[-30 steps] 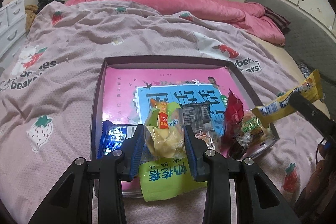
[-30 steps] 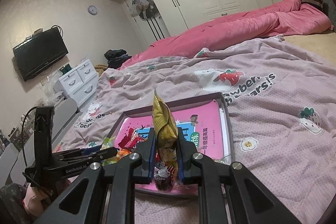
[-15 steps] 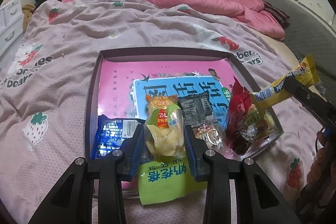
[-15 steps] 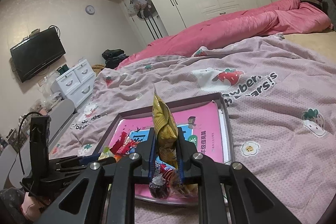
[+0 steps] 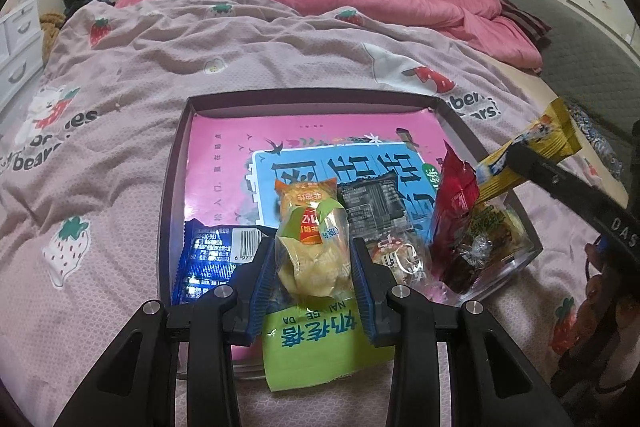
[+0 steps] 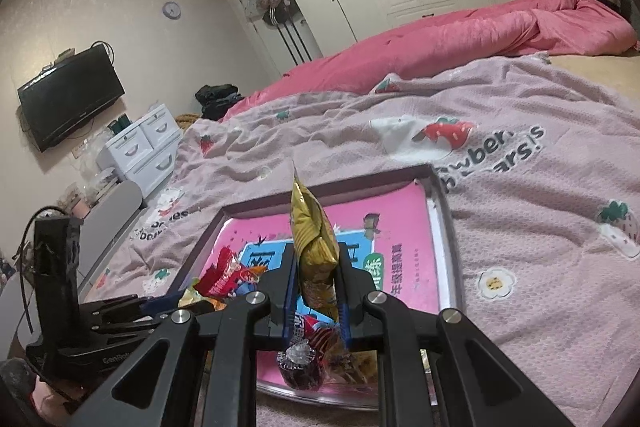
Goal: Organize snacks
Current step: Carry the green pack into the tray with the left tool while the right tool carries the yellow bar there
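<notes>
While our left tongs (image 5: 314,263) tilt steeply down, clenched on a clear snack bag (image 5: 314,247) over the tray's (image 5: 176,163) near edge on the bed, our right tongs (image 6: 318,291) angle shallower, gripping a yellow packet (image 6: 314,239) upright above the tray's near right corner.

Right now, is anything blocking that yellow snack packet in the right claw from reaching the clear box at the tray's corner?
Nothing visible bars the way. The right gripper holds the yellow packet above the clear box, whose open top is already crowded by a red packet standing in it.
</notes>
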Motion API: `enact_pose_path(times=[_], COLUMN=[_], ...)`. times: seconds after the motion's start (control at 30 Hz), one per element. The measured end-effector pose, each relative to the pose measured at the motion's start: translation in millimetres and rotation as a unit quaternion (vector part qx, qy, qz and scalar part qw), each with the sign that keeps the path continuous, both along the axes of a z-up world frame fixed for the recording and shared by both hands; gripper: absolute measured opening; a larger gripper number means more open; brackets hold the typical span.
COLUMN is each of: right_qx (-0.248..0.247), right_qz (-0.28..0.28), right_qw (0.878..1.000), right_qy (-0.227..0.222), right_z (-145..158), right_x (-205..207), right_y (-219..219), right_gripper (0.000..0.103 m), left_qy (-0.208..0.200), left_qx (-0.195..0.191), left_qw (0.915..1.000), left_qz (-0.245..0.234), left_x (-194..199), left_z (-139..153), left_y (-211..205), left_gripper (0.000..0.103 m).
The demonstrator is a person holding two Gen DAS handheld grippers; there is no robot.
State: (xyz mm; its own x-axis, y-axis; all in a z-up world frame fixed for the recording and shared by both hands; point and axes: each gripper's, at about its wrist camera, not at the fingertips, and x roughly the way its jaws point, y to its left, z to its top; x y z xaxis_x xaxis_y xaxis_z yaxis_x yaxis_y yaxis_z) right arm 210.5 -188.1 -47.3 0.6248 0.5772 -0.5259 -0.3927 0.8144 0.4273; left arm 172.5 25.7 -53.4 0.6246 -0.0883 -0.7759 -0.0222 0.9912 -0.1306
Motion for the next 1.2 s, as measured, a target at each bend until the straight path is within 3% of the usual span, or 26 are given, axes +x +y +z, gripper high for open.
enact_pose_path(times=[0.67, 0.97, 1.2], right_qx=[-0.002, -0.020, -0.061], right_qz=[-0.005, 0.001, 0.013], right_qw=[0.999, 0.998, 0.997], right_qy=[0.036, 0.065, 0.053], right_z=[-14.5, -18.9, -15.4], right_x=[-7.3, -20.4, -31.4], right_y=[-5.2, -9.1, -1.0], right_gripper=[0.018, 0.018, 0.018], left_qy=[0.001, 0.001, 0.001], left_qx=[-0.001, 0.010, 0.011], left_qw=[1.0000, 0.9999, 0.9999], left_qz=[-0.005, -0.004, -0.002], left_x=[0.9, -1.0, -1.3], left_z=[-0.9, 0.4, 0.8], left_y=[-1.6, 0.2, 0.7], left_gripper=[0.039, 0.039, 0.039])
